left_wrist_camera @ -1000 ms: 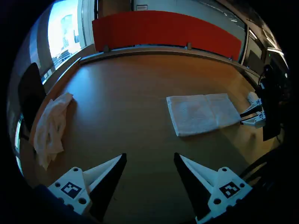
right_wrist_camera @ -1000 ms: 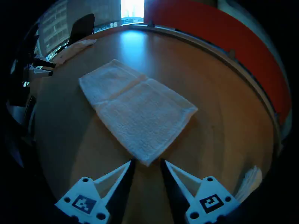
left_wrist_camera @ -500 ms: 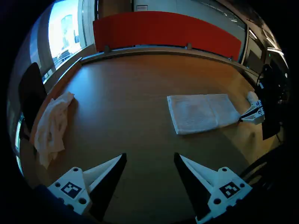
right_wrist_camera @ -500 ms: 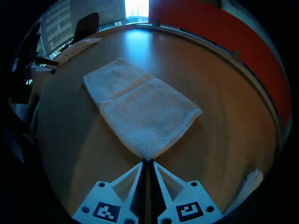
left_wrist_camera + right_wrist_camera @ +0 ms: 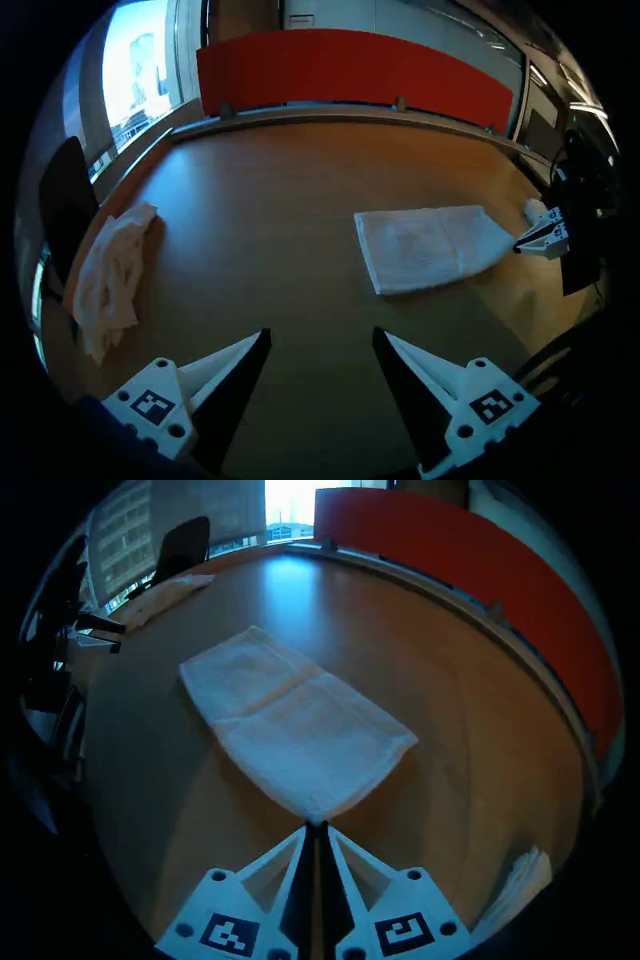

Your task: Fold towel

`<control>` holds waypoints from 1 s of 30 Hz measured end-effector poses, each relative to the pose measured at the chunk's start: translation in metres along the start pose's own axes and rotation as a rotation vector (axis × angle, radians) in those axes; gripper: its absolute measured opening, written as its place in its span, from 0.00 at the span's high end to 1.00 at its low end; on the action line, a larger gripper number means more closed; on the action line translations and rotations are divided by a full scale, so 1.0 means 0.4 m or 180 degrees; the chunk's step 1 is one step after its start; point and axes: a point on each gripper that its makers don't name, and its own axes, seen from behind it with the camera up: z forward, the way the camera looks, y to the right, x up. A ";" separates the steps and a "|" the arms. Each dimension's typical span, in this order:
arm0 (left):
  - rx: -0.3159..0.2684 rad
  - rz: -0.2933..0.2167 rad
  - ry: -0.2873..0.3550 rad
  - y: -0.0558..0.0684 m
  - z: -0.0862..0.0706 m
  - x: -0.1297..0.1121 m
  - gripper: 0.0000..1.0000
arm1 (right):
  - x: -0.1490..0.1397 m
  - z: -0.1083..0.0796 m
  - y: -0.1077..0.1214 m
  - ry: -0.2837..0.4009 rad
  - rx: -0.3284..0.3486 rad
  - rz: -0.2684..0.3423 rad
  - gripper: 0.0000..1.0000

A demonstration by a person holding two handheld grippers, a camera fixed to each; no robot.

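A white folded towel (image 5: 292,724) lies flat on the wooden table (image 5: 448,712); in the left gripper view the towel (image 5: 428,246) is at the right of the table. My right gripper (image 5: 318,832) is shut on the towel's near corner, which is raised a little off the table. From the left gripper view, that right gripper (image 5: 522,241) pinches the towel's right end. My left gripper (image 5: 320,340) stands open above bare table, well away from the towel.
A crumpled white cloth (image 5: 112,272) lies at the table's left edge beside a dark chair (image 5: 60,204). A red partition (image 5: 352,72) runs along the far edge. More white cloth (image 5: 520,880) lies at the right gripper view's lower right.
My right gripper closed on the towel's near corner and has lifted it slightly. The left gripper has stayed still.
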 end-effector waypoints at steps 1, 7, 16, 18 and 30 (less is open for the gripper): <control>-0.0002 0.0001 0.0001 0.001 -0.001 0.000 0.06 | 0.003 -0.004 0.002 0.0007 -0.0004 -0.0003 0.97; -0.0006 0.0006 0.0011 0.002 -0.005 0.003 0.06 | 0.017 -0.029 0.014 0.0051 -0.0039 -0.0011 0.97; -0.0024 0.0006 0.0020 0.007 -0.008 0.008 0.06 | 0.038 -0.072 0.032 0.0133 -0.0114 -0.0017 0.97; -0.0025 0.0007 0.0021 0.008 -0.008 0.008 0.06 | 0.048 -0.077 0.034 0.0158 -0.0119 -0.0032 0.97; 0.0036 -0.0040 0.0046 -0.001 -0.032 0.004 0.06 | 0.182 -0.086 0.010 0.0354 -0.0056 -0.0299 0.97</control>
